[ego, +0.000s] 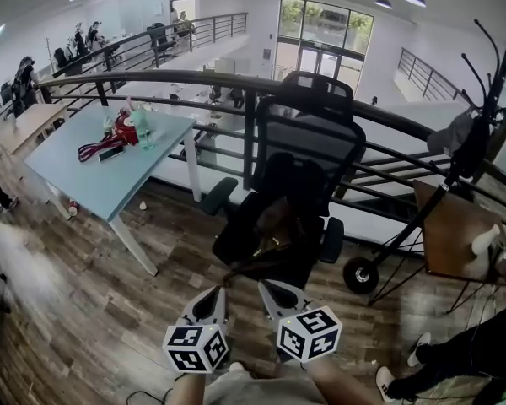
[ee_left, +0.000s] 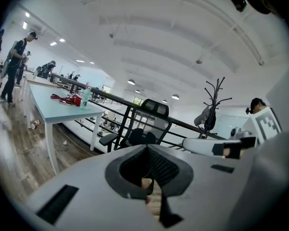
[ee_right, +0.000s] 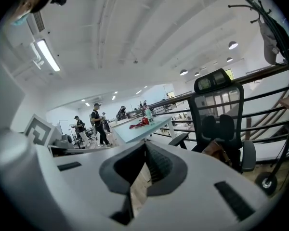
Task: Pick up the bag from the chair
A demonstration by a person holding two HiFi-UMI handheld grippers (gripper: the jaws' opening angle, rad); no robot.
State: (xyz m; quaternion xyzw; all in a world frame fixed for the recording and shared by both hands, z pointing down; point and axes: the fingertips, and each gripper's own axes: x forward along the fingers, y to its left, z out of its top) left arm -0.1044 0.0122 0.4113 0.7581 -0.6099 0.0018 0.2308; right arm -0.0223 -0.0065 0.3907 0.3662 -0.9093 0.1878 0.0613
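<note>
A brown bag [ego: 274, 226] lies on the seat of a black mesh office chair [ego: 308, 142] that stands against the railing. Both grippers hover low in the head view, short of the chair's front edge. My left gripper [ego: 209, 300] is shut with nothing in it, and my right gripper [ego: 276, 294] beside it is shut and empty too. In the right gripper view the bag [ee_right: 217, 150] shows on the chair [ee_right: 221, 114], beyond the closed jaws of the right gripper [ee_right: 145, 147]. In the left gripper view the left gripper [ee_left: 147, 150] points toward the chair [ee_left: 149, 119].
A light blue table [ego: 110, 175] with a red item [ego: 122, 129] and a bottle [ego: 141, 129] stands left of the chair. A dark railing [ego: 194, 78] runs behind. A black coat stand [ego: 455, 175] and a brown side table [ego: 455, 230] are on the right, where a person's legs [ego: 455, 353] show.
</note>
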